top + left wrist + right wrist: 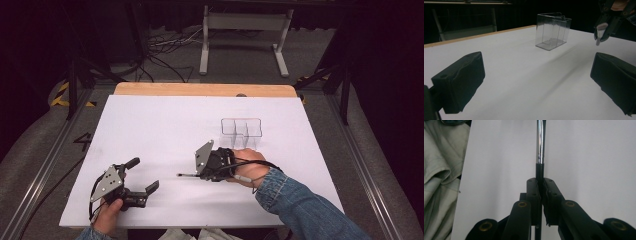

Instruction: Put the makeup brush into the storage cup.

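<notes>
My right gripper [199, 174] hovers over the middle of the white table [150, 130], pointing left. It is shut on a thin tool [540, 142] with a chrome shaft and a black section that sits between the pads. The tool's tip [183, 175] sticks out to the left. In the left gripper view, the right gripper [605, 25] hangs at the upper right with the tool's pale end [599, 35] pointing down. A clear plastic organizer [241, 131] with several compartments stands just behind the right hand; the same organizer [552, 31] looks empty. My left gripper [143, 175] rests open at the front left, its jaws wide apart around nothing.
A wooden strip [205, 89] edges the table's far side. Beyond it, cables [165, 47] and a white metal stand [245, 30] sit on the floor. Pale cloth [439, 182] lies past the table's near edge in the right gripper view.
</notes>
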Action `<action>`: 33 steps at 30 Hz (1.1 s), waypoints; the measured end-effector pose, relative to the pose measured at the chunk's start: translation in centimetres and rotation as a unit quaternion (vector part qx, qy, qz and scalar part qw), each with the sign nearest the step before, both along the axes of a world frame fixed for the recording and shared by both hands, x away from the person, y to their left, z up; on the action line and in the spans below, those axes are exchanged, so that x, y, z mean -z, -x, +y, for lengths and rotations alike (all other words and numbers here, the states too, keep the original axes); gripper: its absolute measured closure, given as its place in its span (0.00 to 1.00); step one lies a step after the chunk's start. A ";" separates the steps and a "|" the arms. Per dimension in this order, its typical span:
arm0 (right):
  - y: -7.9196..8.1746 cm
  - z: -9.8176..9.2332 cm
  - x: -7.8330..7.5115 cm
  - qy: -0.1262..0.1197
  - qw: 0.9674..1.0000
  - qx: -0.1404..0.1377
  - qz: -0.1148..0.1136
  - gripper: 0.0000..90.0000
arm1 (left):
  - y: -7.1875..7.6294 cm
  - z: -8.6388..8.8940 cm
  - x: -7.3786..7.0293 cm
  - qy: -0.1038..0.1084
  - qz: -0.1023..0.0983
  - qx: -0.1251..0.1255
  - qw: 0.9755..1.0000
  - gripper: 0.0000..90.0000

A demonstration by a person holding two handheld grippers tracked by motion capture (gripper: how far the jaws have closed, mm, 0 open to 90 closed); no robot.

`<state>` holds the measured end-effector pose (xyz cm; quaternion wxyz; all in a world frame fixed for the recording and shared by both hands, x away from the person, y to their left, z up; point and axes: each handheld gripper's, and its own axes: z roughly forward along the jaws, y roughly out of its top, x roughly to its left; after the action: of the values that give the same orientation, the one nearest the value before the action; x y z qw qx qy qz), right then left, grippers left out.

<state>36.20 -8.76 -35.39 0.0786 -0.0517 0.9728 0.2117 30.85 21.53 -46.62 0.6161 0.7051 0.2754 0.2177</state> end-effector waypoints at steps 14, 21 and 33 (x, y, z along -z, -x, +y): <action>-0.5 -2.9 -1.7 -0.140 0.988 0.058 0.003 0.94 | -0.4 -0.4 0.1 0.004 0.004 0.005 1.000 0.00; -1.2 -4.3 -2.1 -0.207 0.974 0.093 0.011 0.94 | -0.5 -0.4 0.1 0.007 0.003 0.005 1.000 0.00; -1.5 -6.0 -2.2 -0.300 0.944 0.140 0.008 0.93 | -0.4 -0.4 0.0 0.004 0.003 0.007 1.000 0.00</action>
<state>37.66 -14.74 -33.17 0.1118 0.1123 0.8624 0.4809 31.28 21.14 -46.64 0.6198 0.7048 0.2738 0.2100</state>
